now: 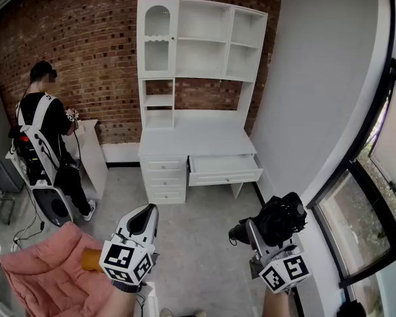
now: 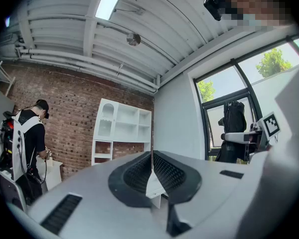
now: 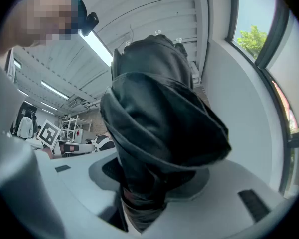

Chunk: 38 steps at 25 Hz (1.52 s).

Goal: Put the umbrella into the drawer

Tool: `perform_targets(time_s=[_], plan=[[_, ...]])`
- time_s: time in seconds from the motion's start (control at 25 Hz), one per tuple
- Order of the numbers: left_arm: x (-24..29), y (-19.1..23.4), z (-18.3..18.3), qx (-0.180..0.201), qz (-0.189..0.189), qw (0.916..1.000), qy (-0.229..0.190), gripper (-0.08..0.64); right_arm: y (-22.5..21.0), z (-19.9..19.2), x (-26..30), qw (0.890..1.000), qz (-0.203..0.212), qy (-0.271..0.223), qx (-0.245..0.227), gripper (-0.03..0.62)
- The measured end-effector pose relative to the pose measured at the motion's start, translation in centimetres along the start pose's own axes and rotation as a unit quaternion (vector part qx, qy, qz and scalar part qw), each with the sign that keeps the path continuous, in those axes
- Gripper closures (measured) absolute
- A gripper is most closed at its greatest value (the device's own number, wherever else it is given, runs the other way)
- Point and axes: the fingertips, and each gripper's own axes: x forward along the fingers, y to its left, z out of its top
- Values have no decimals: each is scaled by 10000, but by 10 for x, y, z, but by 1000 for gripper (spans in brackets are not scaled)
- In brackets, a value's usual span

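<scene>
Pink fabric [image 1: 43,276] low at the left of the head view, then a person [image 1: 46,127] in a harness by the brick wall [image 1: 99,51], back turned, well apart from the job. Next along, the left gripper [image 1: 147,210]: pads pressed together, nothing between them, pointing level toward the white desk [image 1: 191,137]. Further right, the desk's wide drawer [image 1: 224,169], already pulled open. Right of that, the right gripper [image 1: 259,233], pinching a folded black umbrella [image 1: 280,216] standing up from the jaws, well short of the drawer.

Step in hand, by the look of it: carrying the umbrella across to the drawer. Best done by coming up square to the open front, tipping the umbrella flat and lengthwise along the drawer, then lowering below the rim before letting go. Worth keeping the loose canopy folds clear of the front panel. Left gripper free to push the drawer shut afterwards, if wanted.

Only the head view gives the open drawer and the gap across to it. From the left gripper view: the left gripper [image 2: 151,156] plainly closed and empty, plus the umbrella [image 2: 234,126] upright against the window [image 2: 214,103]. From the right gripper view alone: the right gripper [image 3: 149,188] clamped low on the umbrella [image 3: 159,118], canopy ballooning above; no drawer anywhere there.
</scene>
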Motion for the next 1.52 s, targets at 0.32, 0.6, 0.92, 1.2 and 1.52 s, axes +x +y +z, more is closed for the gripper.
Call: perform_targets(time_s=[0.32,0.6,0.92,1.2,1.52], plan=[[3,-2,-3,-9,-23,10000,27,543,-2,0,1,9999,19,-38,105,390],[-2,-8,0,-75,-36,10000,20,543,0,8,-3,9996,131,-92,234,390],[-2,-22,2,-89,-38,9999,-28,543,-13,9,-17,9986,173,-201,467,390],[8,-43,5,-174,4,9998,-59,543,-38,9,-27,9966,256,-249,741,390],[27,-46,-6,-98,44,9999,64,543,-52,-3,-9,9936,395,-253,1029,390]])
